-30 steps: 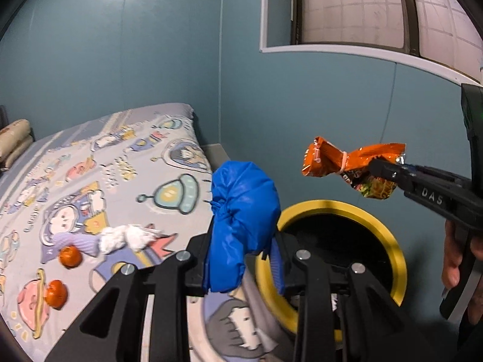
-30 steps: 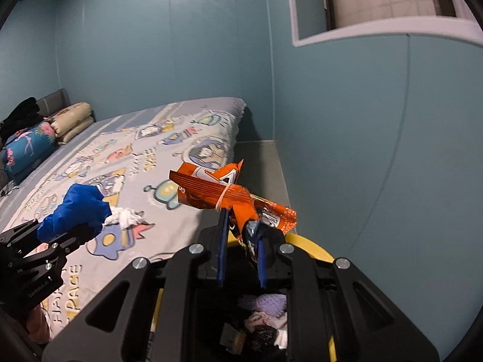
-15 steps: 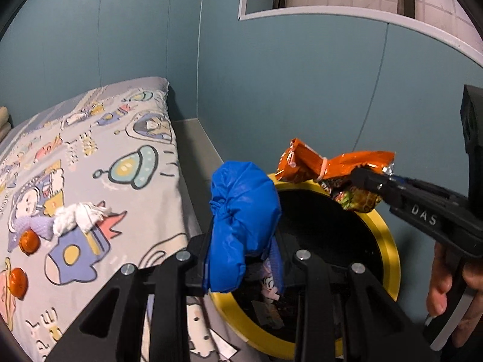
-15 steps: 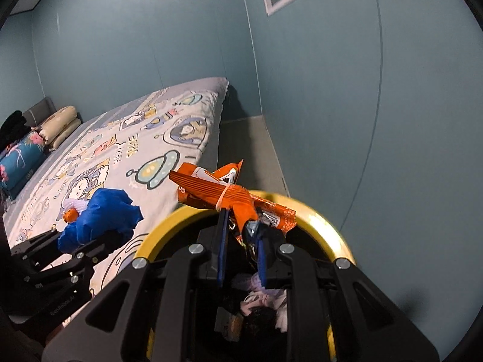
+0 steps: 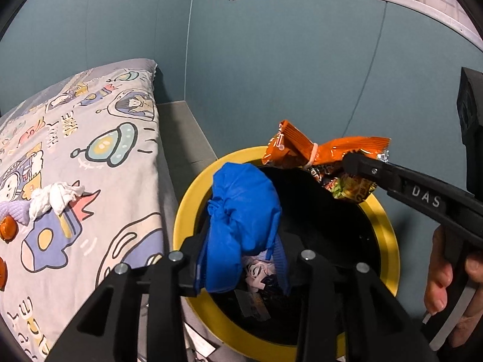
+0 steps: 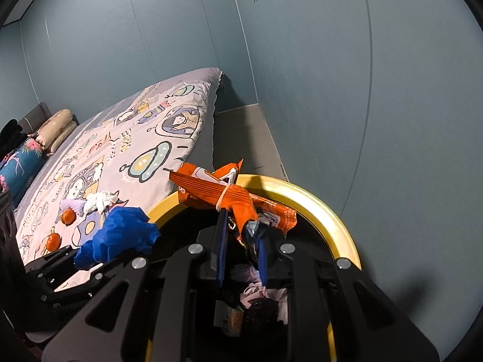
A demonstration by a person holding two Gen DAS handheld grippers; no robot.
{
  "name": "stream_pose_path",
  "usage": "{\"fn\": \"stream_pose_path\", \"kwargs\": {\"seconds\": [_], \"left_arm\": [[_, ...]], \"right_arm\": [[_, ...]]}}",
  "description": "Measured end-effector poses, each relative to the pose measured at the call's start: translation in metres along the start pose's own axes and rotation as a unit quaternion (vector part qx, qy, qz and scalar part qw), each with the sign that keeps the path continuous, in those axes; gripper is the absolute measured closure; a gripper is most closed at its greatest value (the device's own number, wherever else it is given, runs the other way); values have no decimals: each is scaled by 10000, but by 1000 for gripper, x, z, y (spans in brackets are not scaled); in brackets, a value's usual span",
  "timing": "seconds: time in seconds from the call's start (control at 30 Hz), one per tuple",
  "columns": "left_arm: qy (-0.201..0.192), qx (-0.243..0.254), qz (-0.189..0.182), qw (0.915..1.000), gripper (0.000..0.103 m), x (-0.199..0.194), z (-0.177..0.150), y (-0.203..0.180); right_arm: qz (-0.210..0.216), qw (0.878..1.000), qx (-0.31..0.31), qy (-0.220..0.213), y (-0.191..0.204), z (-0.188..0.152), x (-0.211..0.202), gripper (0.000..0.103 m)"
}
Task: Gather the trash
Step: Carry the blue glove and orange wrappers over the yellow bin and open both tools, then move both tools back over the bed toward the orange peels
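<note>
A yellow-rimmed black trash bin (image 5: pixel 187 220) stands on the floor between the bed and the wall, with trash inside. My left gripper (image 5: pixel 241 268) hangs over the bin's near left rim with a crumpled blue wad (image 5: pixel 244 211) between its jaws. The jaws are opening: the wad leans on the left pad and a gap shows at the right pad. My right gripper (image 6: pixel 241 241) is shut on an orange snack wrapper (image 6: pixel 211 190) tied with a rubber band, held above the bin's opening (image 6: pixel 317 199). In the left wrist view that wrapper (image 5: pixel 302 147) hangs over the far rim.
The bed (image 5: pixel 90 150) with a cartoon cover lies left of the bin. On it are a white tissue (image 5: pixel 54 196), a purple scrap and small orange fruits (image 5: pixel 7 229). The blue wall rises close behind the bin. A hand (image 5: pixel 443 271) holds the right gripper's handle.
Both grippers have come down and tilted towards the bin, which now fills the lower view. The left jaws have widened around the blue wad. The wrapper stays gripped.
</note>
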State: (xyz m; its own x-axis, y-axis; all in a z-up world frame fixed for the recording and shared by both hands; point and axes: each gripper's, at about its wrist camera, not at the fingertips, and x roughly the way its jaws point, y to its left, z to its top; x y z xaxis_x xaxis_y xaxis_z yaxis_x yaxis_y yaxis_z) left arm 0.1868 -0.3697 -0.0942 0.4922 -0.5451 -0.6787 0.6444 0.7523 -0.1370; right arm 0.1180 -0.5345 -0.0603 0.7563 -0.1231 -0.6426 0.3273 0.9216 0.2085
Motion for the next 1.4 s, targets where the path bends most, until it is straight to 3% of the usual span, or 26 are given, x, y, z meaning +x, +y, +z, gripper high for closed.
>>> {"fn": "stream_pose_path", "kwargs": {"seconds": [0.23, 0.3, 0.57, 0.77, 1.03, 1.13, 1.4], "left_arm": [[-87, -86, -148, 9998, 44, -8, -3, 0], [-122, -94, -168, 9997, 39, -10, -4, -1], [-171, -292, -145, 9993, 37, -23, -7, 12], [-345, -492, 90, 9982, 33, -41, 0, 40], [-564, -713, 459, 9948, 25, -73, -2, 81], [-663, -850, 609, 9923, 21, -88, -1, 100], [-886, -1179, 1227, 9814, 14, -129, -9, 169]], "right_arm": [[-25, 10000, 78, -7, -2, 2, -2, 84], [-35, 9999, 156, -39, -5, 2, -4, 69], [-144, 9996, 222, -39, -7, 1, -11, 65], [-84, 9998, 173, -59, 3, 5, -15, 65], [92, 9998, -18, -200, 39, 18, -23, 57], [220, 9995, -86, -217, 58, 22, -22, 48], [659, 9960, -585, -165, 143, 33, 6, 43]]}}
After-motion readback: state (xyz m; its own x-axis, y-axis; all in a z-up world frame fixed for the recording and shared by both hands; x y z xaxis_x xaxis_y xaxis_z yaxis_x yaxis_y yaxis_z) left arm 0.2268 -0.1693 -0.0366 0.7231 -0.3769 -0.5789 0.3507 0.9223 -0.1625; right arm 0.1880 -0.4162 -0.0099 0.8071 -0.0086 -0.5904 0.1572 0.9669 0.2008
